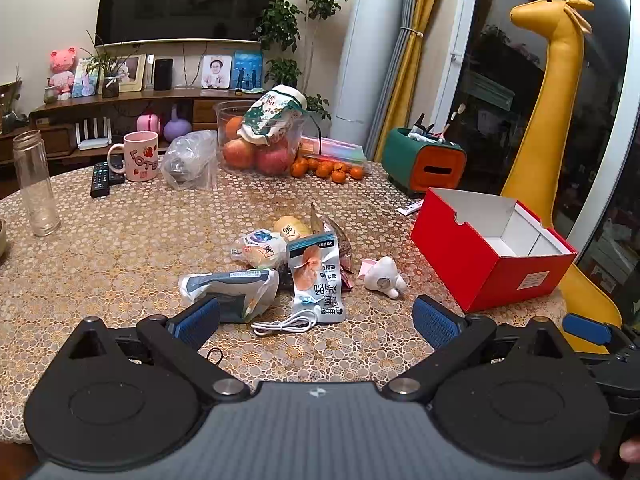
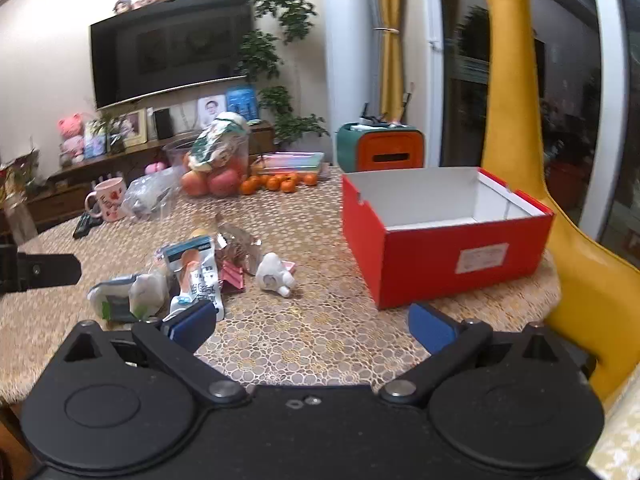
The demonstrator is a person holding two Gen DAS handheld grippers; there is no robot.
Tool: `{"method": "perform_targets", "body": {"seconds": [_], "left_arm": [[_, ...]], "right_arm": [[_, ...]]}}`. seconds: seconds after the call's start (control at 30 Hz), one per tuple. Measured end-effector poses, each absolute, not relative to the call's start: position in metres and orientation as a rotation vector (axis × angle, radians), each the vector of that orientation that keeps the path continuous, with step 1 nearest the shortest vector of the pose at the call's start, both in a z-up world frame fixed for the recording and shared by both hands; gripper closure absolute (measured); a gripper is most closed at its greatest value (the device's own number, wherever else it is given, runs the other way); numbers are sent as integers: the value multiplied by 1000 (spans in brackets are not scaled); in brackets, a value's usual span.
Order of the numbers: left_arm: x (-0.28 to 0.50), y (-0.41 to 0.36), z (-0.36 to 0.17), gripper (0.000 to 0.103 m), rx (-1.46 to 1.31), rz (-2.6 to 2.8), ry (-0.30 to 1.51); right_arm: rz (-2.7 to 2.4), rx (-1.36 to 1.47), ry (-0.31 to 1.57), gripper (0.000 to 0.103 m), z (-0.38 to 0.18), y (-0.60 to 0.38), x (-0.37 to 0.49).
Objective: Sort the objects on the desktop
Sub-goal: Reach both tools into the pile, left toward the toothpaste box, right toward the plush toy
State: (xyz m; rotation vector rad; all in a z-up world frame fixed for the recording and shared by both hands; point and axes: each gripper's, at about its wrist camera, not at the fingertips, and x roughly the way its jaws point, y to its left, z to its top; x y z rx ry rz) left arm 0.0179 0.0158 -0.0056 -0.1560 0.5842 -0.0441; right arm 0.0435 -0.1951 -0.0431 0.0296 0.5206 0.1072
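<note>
Living-room light falls on a round table (image 1: 120, 248) covered with a gold, lace-patterned cloth. The landmark is a red cardboard box (image 1: 490, 258), open-topped with a white inside that looks empty, standing at the table's right edge.

Just left of the box lies a small white toy figure (image 1: 385, 278) on its side. Further left of the box sits a loose heap of snack packets (image 1: 288, 256): a silver-blue pouch (image 1: 316, 276) on top, a grey-white bag (image 1: 230, 290) at the near side. A coiled white cable (image 1: 286, 325) lies in front of the heap, touching the pouch's lower edge.

Behind the box stands a green and orange container (image 1: 424, 162). Far left of the box, at the table's back, are small oranges (image 1: 328, 169), a clear bowl of apples (image 1: 260, 140), a pink mug (image 1: 138, 156), a remote control (image 1: 102, 178) and a clear glass jar (image 1: 35, 184). A yellow giraffe figure (image 1: 560, 120) rises behind the box.

Left gripper (image 1: 316, 322) hangs above the near table edge, tilted downward, jaws spread wide, nothing between them; the cable lies beyond them. Right gripper (image 2: 312, 326) hovers just before the box's near corner, jaws likewise wide apart and holding nothing.
</note>
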Motion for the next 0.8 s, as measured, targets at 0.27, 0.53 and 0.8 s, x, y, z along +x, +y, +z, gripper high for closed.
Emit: {"method": "perform_targets", "body": {"seconds": [0.27, 0.53, 0.8], "left_arm": [[42, 28, -25, 0, -179, -43, 634], [70, 42, -44, 0, -164, -12, 641], [104, 61, -62, 0, -66, 37, 612]], "right_arm": [[164, -35, 507, 1, -51, -186, 72], [240, -85, 547, 1, -66, -179, 109], [242, -141, 609, 6, -91, -170, 157]]}}
